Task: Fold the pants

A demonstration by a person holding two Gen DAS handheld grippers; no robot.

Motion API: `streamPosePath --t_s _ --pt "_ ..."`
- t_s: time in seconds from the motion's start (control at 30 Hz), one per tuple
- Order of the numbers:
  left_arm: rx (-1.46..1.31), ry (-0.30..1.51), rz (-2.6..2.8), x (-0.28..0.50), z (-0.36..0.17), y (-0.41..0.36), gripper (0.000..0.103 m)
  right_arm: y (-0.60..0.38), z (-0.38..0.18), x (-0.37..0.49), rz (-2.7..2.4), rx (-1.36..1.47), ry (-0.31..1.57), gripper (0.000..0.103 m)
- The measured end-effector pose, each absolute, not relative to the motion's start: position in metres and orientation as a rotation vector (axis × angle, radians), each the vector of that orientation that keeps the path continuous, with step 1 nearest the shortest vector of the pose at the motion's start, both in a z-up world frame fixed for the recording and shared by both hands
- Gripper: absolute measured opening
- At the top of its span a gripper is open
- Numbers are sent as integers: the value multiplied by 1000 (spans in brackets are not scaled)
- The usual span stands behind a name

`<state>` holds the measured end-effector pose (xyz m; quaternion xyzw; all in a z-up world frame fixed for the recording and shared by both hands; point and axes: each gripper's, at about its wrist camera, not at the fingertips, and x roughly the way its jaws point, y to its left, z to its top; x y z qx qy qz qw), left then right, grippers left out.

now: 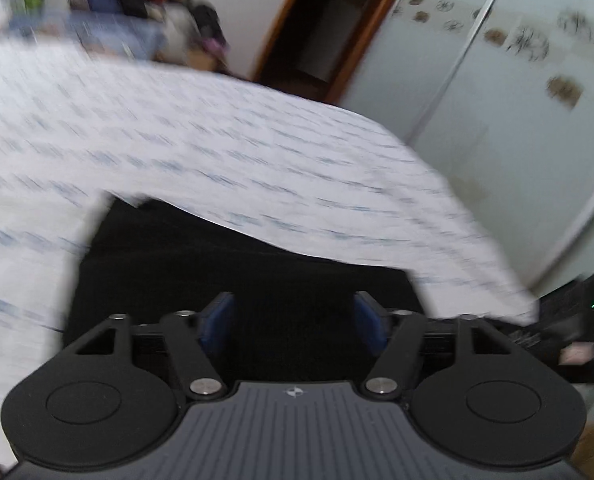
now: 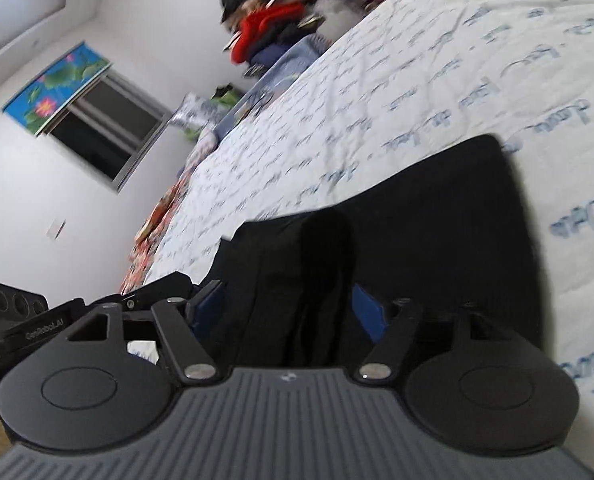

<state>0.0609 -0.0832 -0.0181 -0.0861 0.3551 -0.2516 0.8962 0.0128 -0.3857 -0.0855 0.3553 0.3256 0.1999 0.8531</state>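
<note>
Step in hand: I judge I am partway through a fold, working at the near edge of the black pants (image 2: pixel 437 216), which already look doubled into a compact block
Pants: one pair, lying on the white quilt (image 2: pixel 417 80) with blue script, at its near edge
Left gripper (image 1: pixel 295 320): I have its blue pads spread wide over the dark cloth; nothing sits pinched between them that I can see, though the view is blurred
Right gripper (image 2: pixel 285 308): its pads stand apart too, with a raised ridge of the pants between them; I cannot tell whether they press on it
Next move: I judge it calls for closing on the near edge with both tools, then carrying it across the pants toward their far edge, keeping the layers square
Count: two grippers, one quilt, one pile of clothes (image 2: pixel 273 32) beyond the quilt's far end, one window (image 2: pixel 105 136) on the wall past that pile
</note>
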Motion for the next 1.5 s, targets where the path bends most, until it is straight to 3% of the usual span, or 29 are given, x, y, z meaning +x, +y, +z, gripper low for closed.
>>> streamPosePath --t_s 0.17,0.23,0.33,0.4,0.43,0.5,0.67,0.73,0.93,1.0,1.03,1.07,1.1,1.4,1.5 --pt "-123 716 -506 52 -19 -73 67 -365 -85 25 437 660 746 67" --pt "-122 720 -492 53 -22 -73 67 -357 -87 25 405 616 757 52" --pt "-93 718 -475 52 -26 -75 67 -348 -84 24 390 547 758 20" --pt "-64 709 -472 52 -27 -81 67 -345 -80 21 384 501 732 16" --pt "-50 708 -466 51 -28 -83 67 -345 -79 19 378 491 718 6" --pt "-40 715 -455 51 -30 -84 67 -350 -74 17 356 481 682 3" --pt "-46 726 -452 52 -33 -82 68 -366 -73 13 324 516 677 7" --pt "-47 729 -473 51 -33 -83 68 -373 -84 19 327 561 738 28" --pt "11 728 -561 41 -36 -100 74 -366 -92 28 404 628 779 56" --pt "49 715 -605 35 -36 -104 83 -353 -89 31 401 546 784 53" --pt "72 712 -629 31 -36 -106 83 -346 -86 31 393 496 784 46" --pt "99 710 -652 27 -37 -109 83 -339 -84 32 393 451 784 20" --pt "132 708 -673 23 -39 -111 83 -335 -82 32 404 430 789 15" --pt "297 586 -753 -1 -46 -123 83 -347 -66 35 430 558 768 12" --pt "310 586 -775 -2 -46 -126 78 -347 -67 36 419 581 768 12"
